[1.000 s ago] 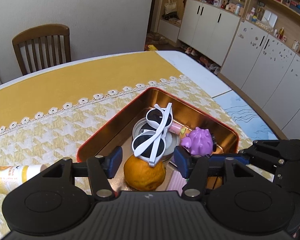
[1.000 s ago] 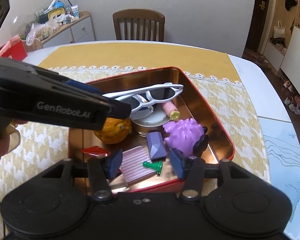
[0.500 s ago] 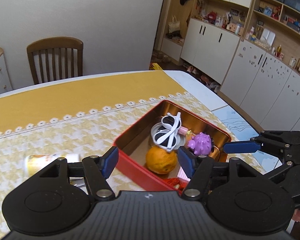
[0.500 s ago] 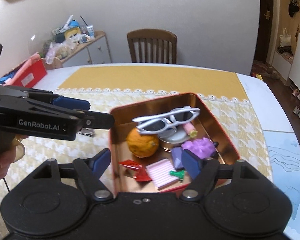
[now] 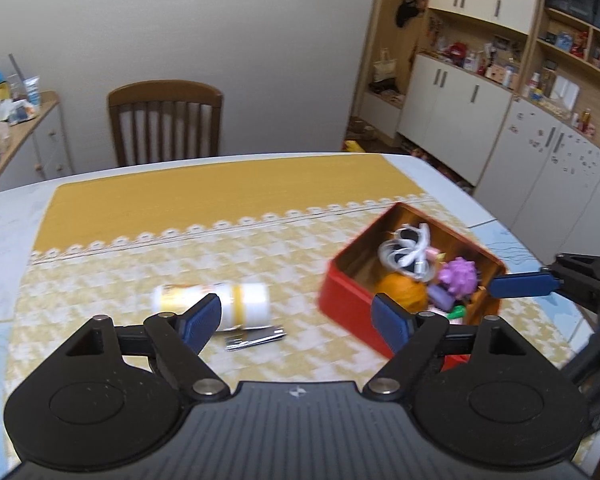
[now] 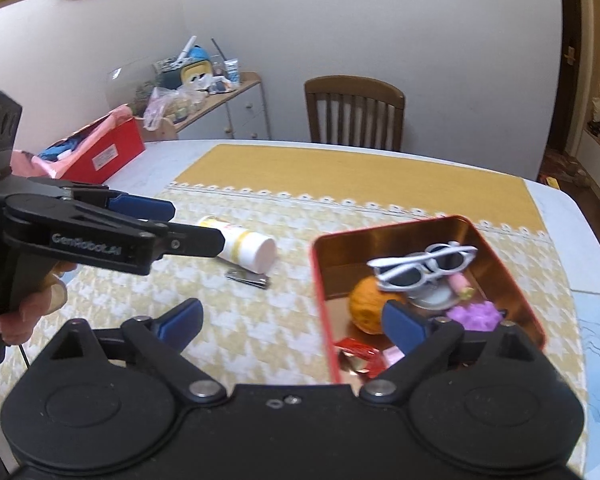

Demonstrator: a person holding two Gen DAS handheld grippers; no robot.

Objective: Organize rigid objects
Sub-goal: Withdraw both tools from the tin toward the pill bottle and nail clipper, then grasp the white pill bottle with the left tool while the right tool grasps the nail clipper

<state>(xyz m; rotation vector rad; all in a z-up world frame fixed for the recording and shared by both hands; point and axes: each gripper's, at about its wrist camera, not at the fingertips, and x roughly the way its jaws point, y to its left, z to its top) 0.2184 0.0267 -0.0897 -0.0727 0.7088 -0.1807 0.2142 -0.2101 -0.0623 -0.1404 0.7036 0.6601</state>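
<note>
Left wrist view: left gripper, jaws spread and empty like the right gripper, hovers near the bottle lying on the counter beside the tin, which should be straddled across its width.

Wooden chair behind table, white cabinets w/ cluttered shelves at right.
</note>
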